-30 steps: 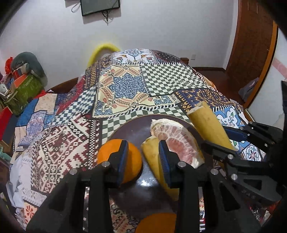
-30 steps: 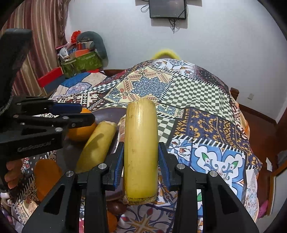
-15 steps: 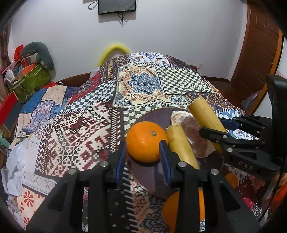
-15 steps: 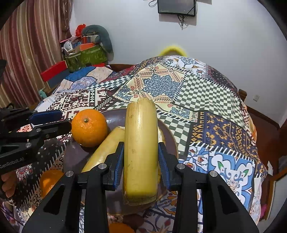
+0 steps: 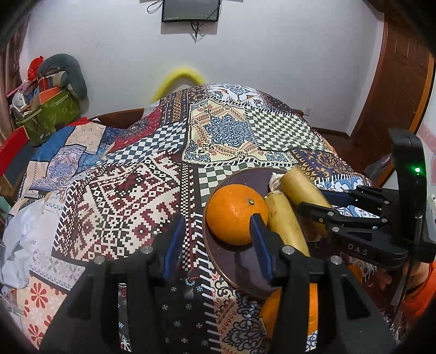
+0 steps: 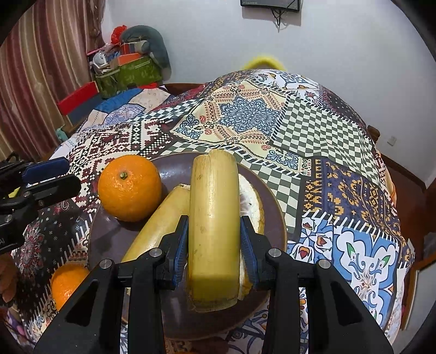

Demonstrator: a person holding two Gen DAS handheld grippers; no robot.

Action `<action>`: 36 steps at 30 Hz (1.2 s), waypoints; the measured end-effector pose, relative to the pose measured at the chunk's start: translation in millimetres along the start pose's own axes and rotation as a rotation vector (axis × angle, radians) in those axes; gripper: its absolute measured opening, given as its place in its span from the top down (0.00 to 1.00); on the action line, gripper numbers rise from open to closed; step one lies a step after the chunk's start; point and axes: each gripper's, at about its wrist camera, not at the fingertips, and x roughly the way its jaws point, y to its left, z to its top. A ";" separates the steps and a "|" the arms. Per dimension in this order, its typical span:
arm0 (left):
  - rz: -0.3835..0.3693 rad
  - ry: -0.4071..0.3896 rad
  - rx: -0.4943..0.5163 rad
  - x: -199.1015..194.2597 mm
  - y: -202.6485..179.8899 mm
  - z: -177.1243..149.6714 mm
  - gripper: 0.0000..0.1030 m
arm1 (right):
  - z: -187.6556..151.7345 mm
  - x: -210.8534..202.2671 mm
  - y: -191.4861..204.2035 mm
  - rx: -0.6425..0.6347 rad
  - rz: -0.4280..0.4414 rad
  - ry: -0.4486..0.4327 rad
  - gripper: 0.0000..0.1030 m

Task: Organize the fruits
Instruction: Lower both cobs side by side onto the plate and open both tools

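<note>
There were two round orange citrus fruits, one (image 6: 129, 188) on the dish and one (image 6: 66, 284) on the cloth beside it. Two pale yellow cut cane-like stalks showed, one (image 6: 214, 231) above the dish and one (image 6: 160, 220) lying on it, along with a single peeled pinkish pomelo piece (image 6: 252, 204). One dark brown round plate (image 6: 174, 168) and two black grippers with blue pads (image 6: 214, 252) (image 5: 216, 245) made up the count.

A bench draped in a patchwork cloth (image 5: 141, 190) of checks and floral panels. On the white wall behind hangs a dark screen (image 5: 190, 9) with dangling cables. A green bag (image 6: 128, 73) stuffed with clutter sits far left, beside striped curtains (image 6: 35, 81). A wooden door (image 5: 395, 89) stands right.
</note>
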 end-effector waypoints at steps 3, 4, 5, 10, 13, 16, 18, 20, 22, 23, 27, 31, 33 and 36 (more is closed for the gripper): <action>-0.004 -0.007 0.000 -3.3 -1.5 0.5 0.53 | 1.8 -5.7 0.8 0.000 0.015 -0.018 0.67; -0.004 -0.009 -0.001 -4.8 -1.8 0.3 0.53 | 1.9 -11.0 2.1 -0.004 0.011 -0.035 0.67; -0.006 -0.011 0.001 -6.8 -2.9 -0.3 0.53 | 2.5 -13.5 2.9 -0.007 0.005 -0.043 0.67; -0.003 -0.013 0.015 -17.6 -8.1 -3.7 0.53 | -0.5 -38.8 4.9 -0.006 0.003 -0.092 0.67; -0.008 -0.021 0.019 -28.1 -12.3 -7.4 0.53 | -6.9 -56.5 8.2 -0.007 -0.001 -0.117 0.67; -0.003 -0.029 0.026 -39.0 -17.7 -11.6 0.52 | -14.9 -71.3 12.2 -0.013 -0.007 -0.138 0.67; 0.002 -0.035 0.034 -46.5 -21.3 -14.9 0.46 | -20.5 -80.6 14.4 -0.014 -0.008 -0.149 0.67; 0.004 -0.044 0.040 -55.1 -24.7 -19.4 0.45 | -27.1 -90.2 18.0 -0.016 -0.010 -0.162 0.67; 0.000 -0.046 0.045 -61.2 -27.5 -23.5 0.45 | -34.5 -100.5 21.5 -0.020 -0.014 -0.178 0.67; -0.003 -0.044 0.046 -64.1 -29.3 -26.2 0.44 | -37.0 -102.5 22.6 -0.020 -0.013 -0.183 0.67; -0.004 -0.031 0.048 -69.9 -35.0 -34.8 0.43 | -49.1 -112.7 26.9 -0.017 -0.006 -0.190 0.67; -0.008 -0.010 0.042 -70.0 -40.5 -43.2 0.43 | -61.5 -120.2 27.8 -0.007 -0.003 -0.198 0.67; -0.016 0.001 0.036 -69.2 -42.1 -47.2 0.43 | -66.8 -120.2 28.2 0.000 0.002 -0.191 0.67; -0.030 0.017 0.034 -67.0 -45.9 -54.0 0.43 | -76.6 -117.8 25.9 0.008 -0.009 -0.179 0.67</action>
